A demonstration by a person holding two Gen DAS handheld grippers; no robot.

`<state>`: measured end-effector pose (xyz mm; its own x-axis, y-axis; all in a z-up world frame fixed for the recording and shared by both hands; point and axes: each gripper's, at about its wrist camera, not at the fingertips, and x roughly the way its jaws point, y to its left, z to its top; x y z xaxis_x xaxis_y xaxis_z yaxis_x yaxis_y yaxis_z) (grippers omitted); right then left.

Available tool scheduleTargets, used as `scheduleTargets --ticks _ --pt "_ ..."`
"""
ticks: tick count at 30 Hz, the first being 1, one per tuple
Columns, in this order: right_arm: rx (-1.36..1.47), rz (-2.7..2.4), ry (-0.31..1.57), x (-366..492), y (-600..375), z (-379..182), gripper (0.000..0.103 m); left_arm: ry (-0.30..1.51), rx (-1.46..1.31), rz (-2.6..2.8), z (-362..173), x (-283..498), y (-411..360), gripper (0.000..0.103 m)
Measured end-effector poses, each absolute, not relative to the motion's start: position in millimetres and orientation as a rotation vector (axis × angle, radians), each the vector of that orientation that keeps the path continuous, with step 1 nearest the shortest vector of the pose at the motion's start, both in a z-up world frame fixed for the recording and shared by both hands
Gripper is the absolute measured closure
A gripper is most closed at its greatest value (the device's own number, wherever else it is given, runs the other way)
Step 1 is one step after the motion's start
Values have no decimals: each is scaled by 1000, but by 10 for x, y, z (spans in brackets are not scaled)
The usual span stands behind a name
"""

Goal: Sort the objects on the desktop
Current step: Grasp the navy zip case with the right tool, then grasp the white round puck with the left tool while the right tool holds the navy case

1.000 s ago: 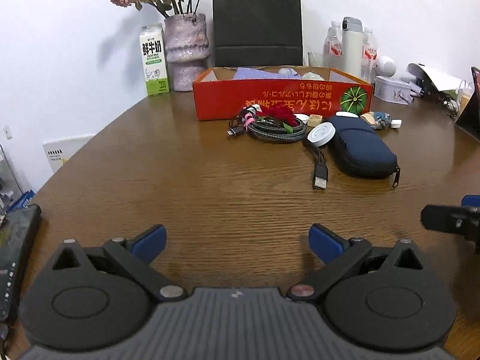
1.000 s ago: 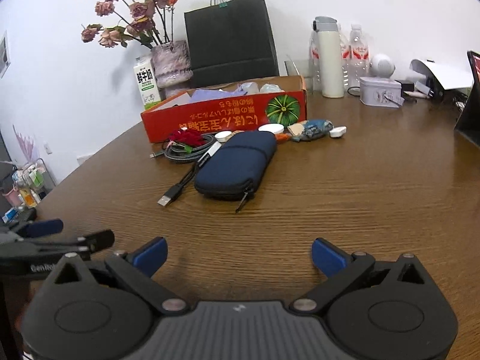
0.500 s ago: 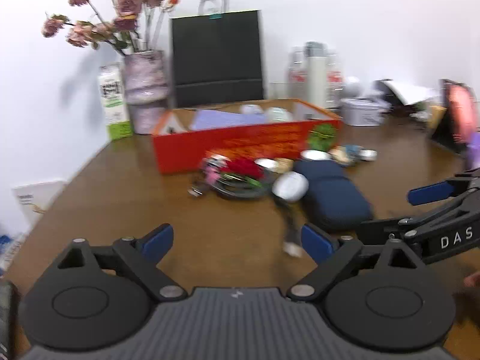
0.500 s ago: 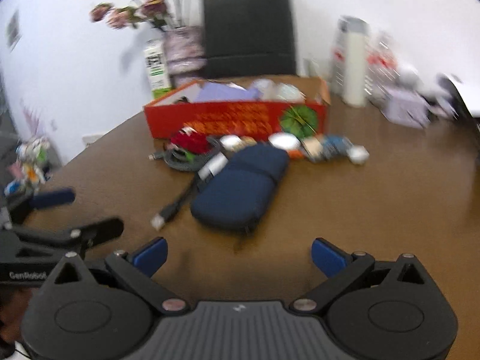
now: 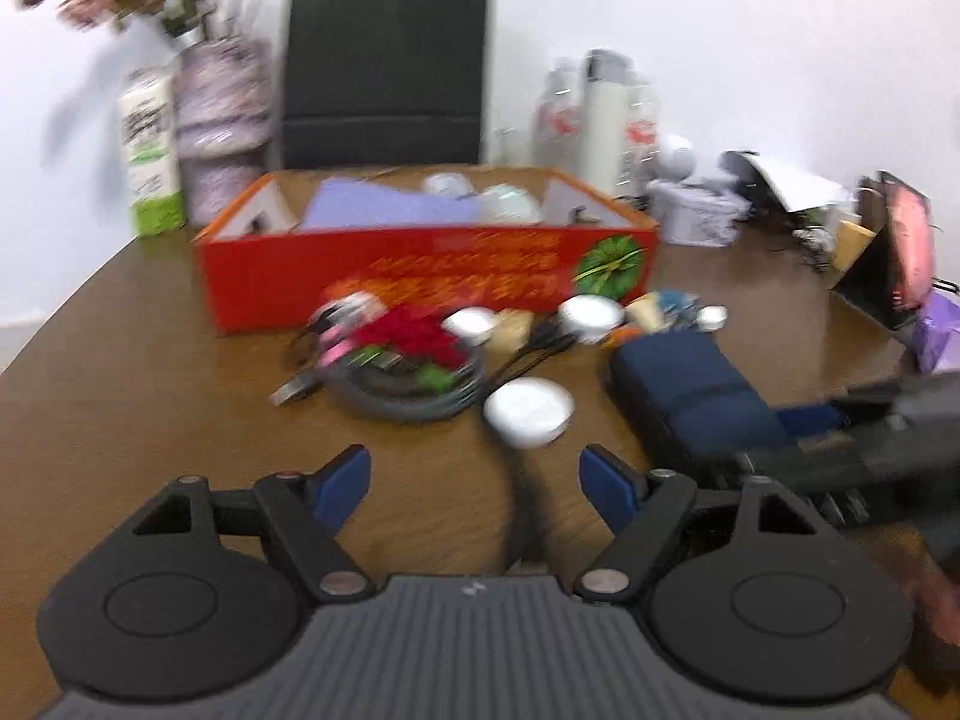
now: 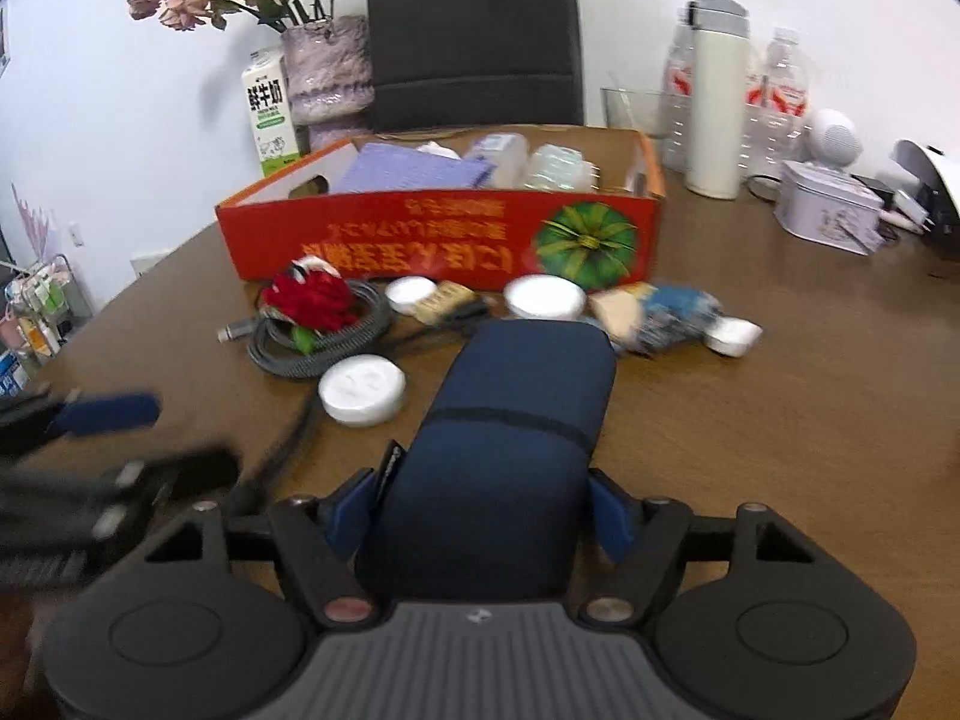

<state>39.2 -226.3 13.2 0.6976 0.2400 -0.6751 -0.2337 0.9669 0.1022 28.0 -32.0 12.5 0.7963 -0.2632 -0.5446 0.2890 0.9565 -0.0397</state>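
Your right gripper [image 6: 480, 510] has moved in; spread fingers now straddle the dark-blue fabric zip pouch [image 6: 510, 438], not pinching. Left gripper [image 5: 474, 480] spread, empty. Grasp next.

One red box [image 6: 444, 234], one navy pouch [image 6: 504, 438], three white round tins [image 6: 362, 389], one coiled cable [image 6: 318, 342], one milk carton [image 6: 270, 114], one vase [image 6: 327, 72], one flask [image 6: 714, 102].

right gripper [image 6: 480, 510] | jaws astride navy pouch [image 6: 504, 438] | wooden table [image 6: 780, 420]
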Motion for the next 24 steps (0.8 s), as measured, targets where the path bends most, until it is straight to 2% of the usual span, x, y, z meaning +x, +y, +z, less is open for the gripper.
scheduleTargets --ticks 2,5,9,13,14,15,17,19,24 --pt "8 265 757 267 -2413 140 31 552 67 -340 152 419 -479 32" --pt "8 265 741 148 -2537 127 30 563 133 -354 124 637 -750 53" --pt "21 271 695 69 -2598 81 30 592 236 -316 -47 812 -1019 52" --pt "34 266 670 28 -2620 66 30 600 240 -334 -84 773 -957 32" --pt "39 267 667 23 -2626 66 30 616 202 -337 -89 786 -890 32" --pt "43 268 666 19 -2633 67 30 642 165 -340 -101 810 -818 33" --pt "44 266 663 9 -2636 66 30 641 124 -340 -89 808 -717 50" --pt "46 263 658 -3 -2634 63 30 632 145 -323 -81 785 -709 59" --pt "55 271 657 -3 -2662 61 30 607 189 -340 -44 655 -804 62"
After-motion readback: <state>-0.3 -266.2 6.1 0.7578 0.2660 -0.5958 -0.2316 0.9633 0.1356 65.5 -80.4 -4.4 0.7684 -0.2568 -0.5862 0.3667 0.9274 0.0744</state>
